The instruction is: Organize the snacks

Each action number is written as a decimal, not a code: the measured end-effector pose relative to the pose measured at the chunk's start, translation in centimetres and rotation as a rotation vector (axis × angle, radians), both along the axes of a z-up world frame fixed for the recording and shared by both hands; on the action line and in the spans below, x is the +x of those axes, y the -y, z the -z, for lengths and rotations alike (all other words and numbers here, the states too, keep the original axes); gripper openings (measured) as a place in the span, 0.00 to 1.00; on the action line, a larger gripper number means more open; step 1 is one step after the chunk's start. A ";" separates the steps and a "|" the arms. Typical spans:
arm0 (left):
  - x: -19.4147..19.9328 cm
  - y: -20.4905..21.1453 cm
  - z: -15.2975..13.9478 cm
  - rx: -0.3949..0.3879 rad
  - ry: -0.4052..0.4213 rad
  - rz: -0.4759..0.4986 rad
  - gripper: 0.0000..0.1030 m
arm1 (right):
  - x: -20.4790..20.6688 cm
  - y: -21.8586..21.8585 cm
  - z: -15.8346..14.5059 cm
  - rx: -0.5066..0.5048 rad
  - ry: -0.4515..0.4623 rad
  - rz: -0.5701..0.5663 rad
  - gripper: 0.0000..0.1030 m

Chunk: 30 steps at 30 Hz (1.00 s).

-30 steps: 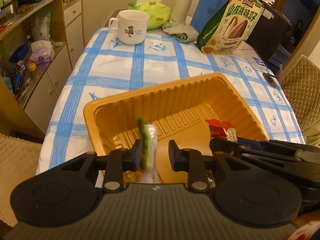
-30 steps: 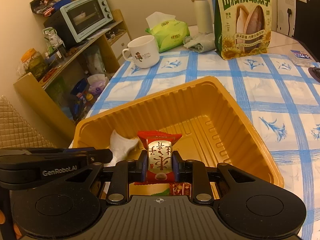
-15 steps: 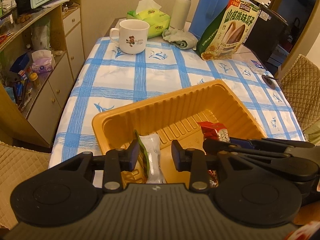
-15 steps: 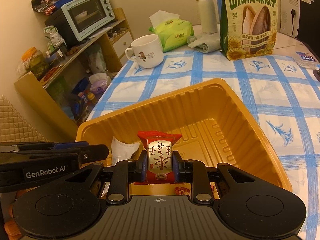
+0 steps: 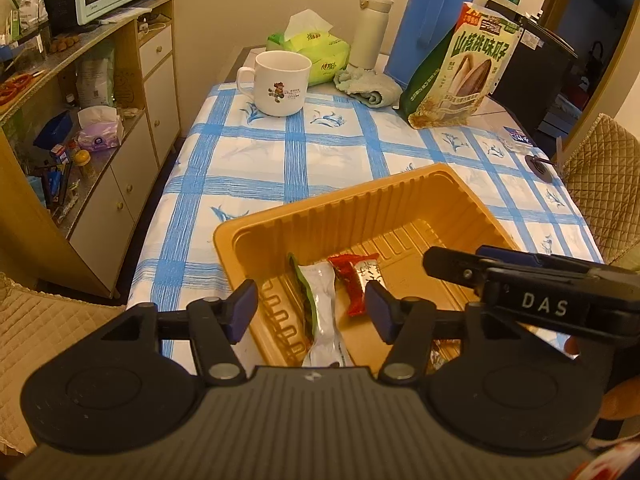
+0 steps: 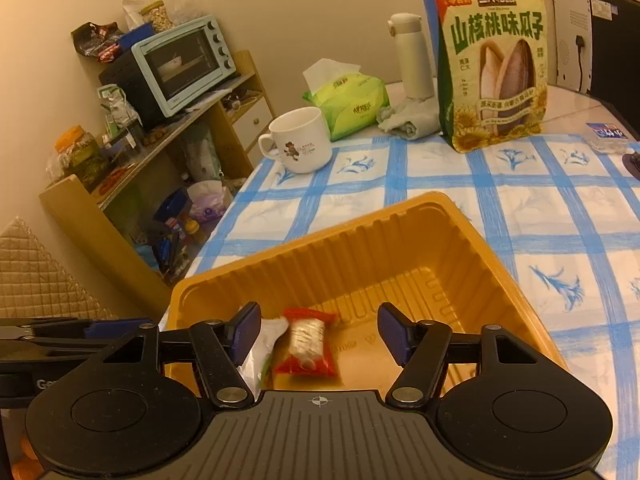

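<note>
An orange plastic tray [image 5: 400, 204] [image 6: 360, 240] sits on the blue-checked tablecloth near the table's front edge. A white and green snack packet [image 5: 320, 308] [image 6: 260, 344] and a red wrapped snack [image 5: 356, 276] [image 6: 306, 340] lie inside its near end. My left gripper [image 5: 312, 312] is open, over the tray's near end, with the white packet below between its fingers. My right gripper [image 6: 320, 334] is open just above the red snack, which lies loose in the tray. The right gripper also shows from the side in the left wrist view [image 5: 520, 284].
A white mug [image 5: 280, 82], a green tissue pack [image 5: 312, 52], a white flask [image 5: 372, 28], a blue jug [image 5: 432, 16], a rolled cloth [image 5: 368, 88] and a big sunflower-seed bag [image 5: 460, 68] stand at the table's far end. A cluttered cabinet [image 5: 80, 120] stands left; chairs are right.
Both grippers have opened and pulled back. The white packet and the red snack dropped from the fingers and now lie in the tray.
</note>
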<state>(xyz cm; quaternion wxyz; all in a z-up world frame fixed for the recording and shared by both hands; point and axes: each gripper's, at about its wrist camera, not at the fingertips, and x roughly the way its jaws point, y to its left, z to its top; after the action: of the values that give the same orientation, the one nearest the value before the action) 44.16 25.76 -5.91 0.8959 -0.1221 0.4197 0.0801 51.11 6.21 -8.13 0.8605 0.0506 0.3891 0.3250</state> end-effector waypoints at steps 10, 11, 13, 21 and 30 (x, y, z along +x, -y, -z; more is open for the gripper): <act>-3.4 2.2 -2.0 0.024 0.033 0.043 0.69 | -2.8 4.0 -1.5 0.030 0.003 0.039 0.84; -3.8 2.5 -2.3 0.027 0.037 0.049 0.70 | -3.2 4.4 -1.7 0.032 0.005 0.040 0.85; -4.7 3.2 -2.8 0.031 0.046 0.059 0.71 | -4.1 5.2 -2.1 0.031 0.014 0.045 0.87; -8.7 6.5 -4.6 0.064 0.081 0.093 0.78 | -8.5 8.8 -3.7 0.037 0.048 0.053 0.90; -14.0 11.0 -5.7 0.086 0.102 0.124 0.86 | -14.4 13.5 -4.7 0.038 0.064 0.062 0.91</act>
<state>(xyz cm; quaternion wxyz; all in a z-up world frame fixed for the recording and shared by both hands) 30.19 14.78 -0.17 0.9238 -0.0611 0.3762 0.0362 36.71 -7.30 -3.41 0.8811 0.0687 0.3532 0.3068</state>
